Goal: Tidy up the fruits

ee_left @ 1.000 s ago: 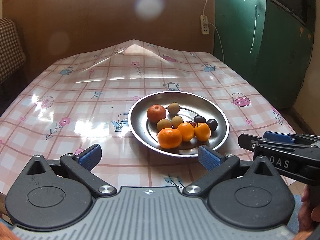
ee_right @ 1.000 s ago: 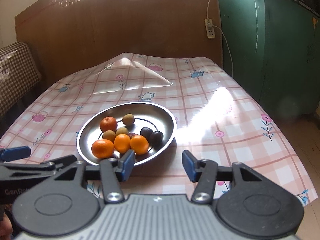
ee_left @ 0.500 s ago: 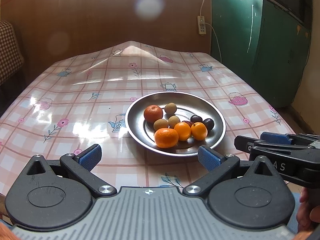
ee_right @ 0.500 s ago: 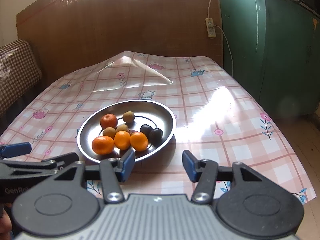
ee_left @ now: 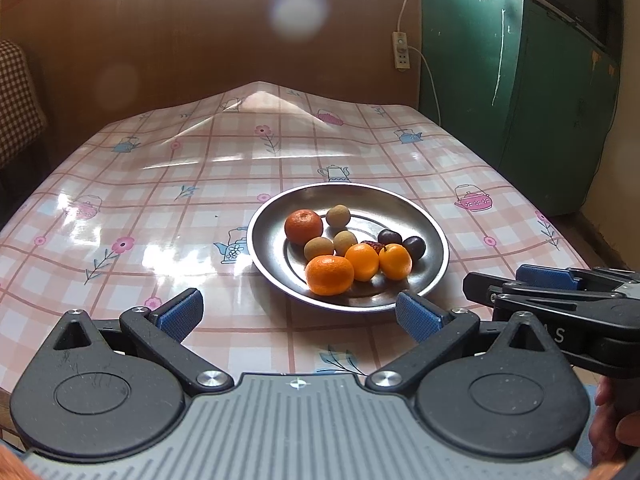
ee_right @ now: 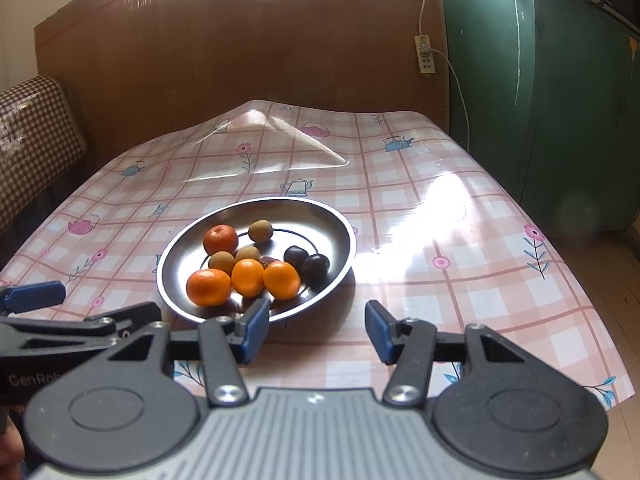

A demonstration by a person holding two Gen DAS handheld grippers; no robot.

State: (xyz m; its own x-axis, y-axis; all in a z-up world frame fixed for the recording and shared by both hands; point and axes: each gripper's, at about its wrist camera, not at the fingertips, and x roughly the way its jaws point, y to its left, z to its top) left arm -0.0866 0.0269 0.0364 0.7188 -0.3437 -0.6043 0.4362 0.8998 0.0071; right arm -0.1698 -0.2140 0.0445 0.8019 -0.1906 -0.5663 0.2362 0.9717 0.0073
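A round metal plate [ee_left: 424, 216] [ee_right: 340, 224] sits on the table and holds several fruits: oranges, one at the front [ee_left: 329, 275] [ee_right: 208, 287], small brown fruits [ee_left: 338, 215] [ee_right: 261, 231] and two dark plums [ee_left: 414, 247] [ee_right: 315, 266]. My left gripper [ee_left: 298, 314] is open and empty, above the table's near edge, in front of the plate. My right gripper [ee_right: 316, 330] is open and empty, just in front of the plate's right side. Each gripper shows at the edge of the other's view.
The table wears a glossy pink checked cloth [ee_left: 168, 208] that rises in a hump at the back. A brown panel wall stands behind. A green cabinet [ee_left: 560, 112] stands to the right, a checked cushion [ee_right: 32, 136] to the left.
Both grippers have drawn back slightly from the plate, which looks a little smaller and farther. Both stay open. The fruits have not moved.
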